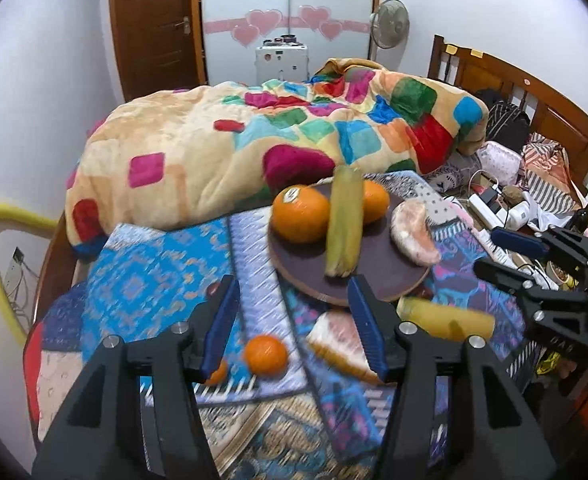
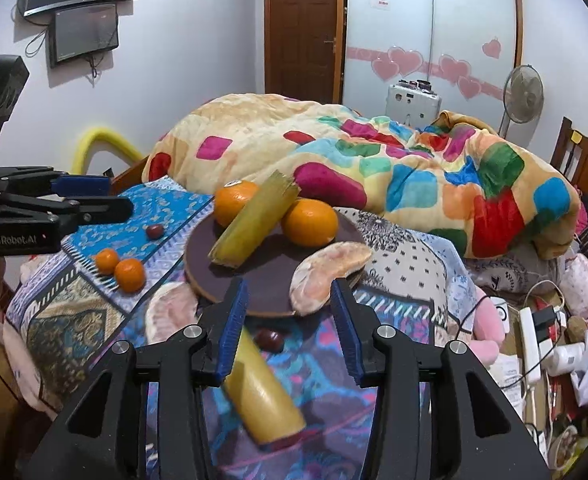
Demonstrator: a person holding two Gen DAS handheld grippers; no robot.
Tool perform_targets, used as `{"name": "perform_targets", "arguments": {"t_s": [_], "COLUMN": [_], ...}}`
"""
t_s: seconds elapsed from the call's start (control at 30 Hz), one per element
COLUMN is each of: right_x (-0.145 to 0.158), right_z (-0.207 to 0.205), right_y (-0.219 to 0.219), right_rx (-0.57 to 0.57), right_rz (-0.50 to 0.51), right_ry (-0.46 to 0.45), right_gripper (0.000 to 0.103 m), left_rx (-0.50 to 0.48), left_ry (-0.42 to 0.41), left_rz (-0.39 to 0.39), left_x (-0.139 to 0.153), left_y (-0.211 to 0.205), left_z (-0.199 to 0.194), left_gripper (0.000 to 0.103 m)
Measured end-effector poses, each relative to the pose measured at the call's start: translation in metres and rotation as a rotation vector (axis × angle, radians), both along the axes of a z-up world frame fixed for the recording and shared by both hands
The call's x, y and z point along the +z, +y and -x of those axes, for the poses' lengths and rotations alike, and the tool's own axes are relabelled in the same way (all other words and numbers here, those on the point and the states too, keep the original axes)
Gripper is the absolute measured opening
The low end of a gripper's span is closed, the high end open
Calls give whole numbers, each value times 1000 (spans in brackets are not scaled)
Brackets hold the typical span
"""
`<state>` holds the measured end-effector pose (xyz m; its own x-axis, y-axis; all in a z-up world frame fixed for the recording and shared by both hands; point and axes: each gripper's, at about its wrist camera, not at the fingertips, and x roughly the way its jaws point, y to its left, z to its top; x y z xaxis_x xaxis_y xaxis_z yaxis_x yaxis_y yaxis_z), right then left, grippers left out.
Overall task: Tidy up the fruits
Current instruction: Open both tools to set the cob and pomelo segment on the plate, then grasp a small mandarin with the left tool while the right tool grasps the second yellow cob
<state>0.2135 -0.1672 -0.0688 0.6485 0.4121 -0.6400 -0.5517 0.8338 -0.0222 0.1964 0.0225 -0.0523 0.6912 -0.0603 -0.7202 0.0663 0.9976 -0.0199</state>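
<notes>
A round dark plate [image 1: 314, 258] [image 2: 272, 280] lies on the patterned bedspread and holds two oranges [image 1: 300, 214] [image 2: 310, 222], a yellow-green cane piece [image 1: 344, 226] [image 2: 254, 220] and a pomelo segment [image 1: 412, 234] [image 2: 326, 274]. Off the plate lie a second cane piece [image 1: 446, 322] [image 2: 264, 396], a second pomelo segment [image 1: 344, 344] [image 2: 170, 312], two small mandarins [image 1: 266, 354] [image 2: 130, 274] and a dark red fruit [image 2: 270, 338]. My left gripper [image 1: 294, 324] is open above the mandarins. My right gripper [image 2: 288, 322] is open over the plate's near edge.
A thick colourful blanket [image 1: 254, 140] is heaped behind the plate. Power strips, cables and clutter [image 2: 542, 332] fill the right side by the wooden headboard [image 1: 534, 96]. The other gripper shows in each view [image 1: 534, 264] [image 2: 54, 200]. Another dark red fruit [image 2: 154, 231] lies at far left.
</notes>
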Motion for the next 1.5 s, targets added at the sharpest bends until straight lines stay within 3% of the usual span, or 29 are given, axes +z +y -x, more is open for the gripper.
{"name": "perform_targets", "arguments": {"t_s": [0.23,0.47,0.57,0.77,1.0,1.27,1.5], "right_x": [-12,-42,-57,-56,-62,-66,-64], "right_z": [17,18,17,25,20,24,34], "right_y": [-3,0,-3,0,3,9,-2], "right_rx": [6,24,38,62,100,106,131], "right_rz": [-4,32,40,80,93,145,116], "right_ry": [14,71,111,79,90,68,179], "right_gripper": [40,40,42,44,47,47,35], "left_rx": [37,18,-1,-16,-16,-16,-52], "left_ry": [52,100,115,129,157,155,155], "left_rz": [13,21,-1,-11,-28,19,50], "left_x": [-21,-50,-63,-78,-93,-94,-87], "left_y": [23,27,22,14,12,22,19], "left_z": [18,27,24,6,-9,-5,29], "left_gripper": [57,57,57,56,42,36,36]}}
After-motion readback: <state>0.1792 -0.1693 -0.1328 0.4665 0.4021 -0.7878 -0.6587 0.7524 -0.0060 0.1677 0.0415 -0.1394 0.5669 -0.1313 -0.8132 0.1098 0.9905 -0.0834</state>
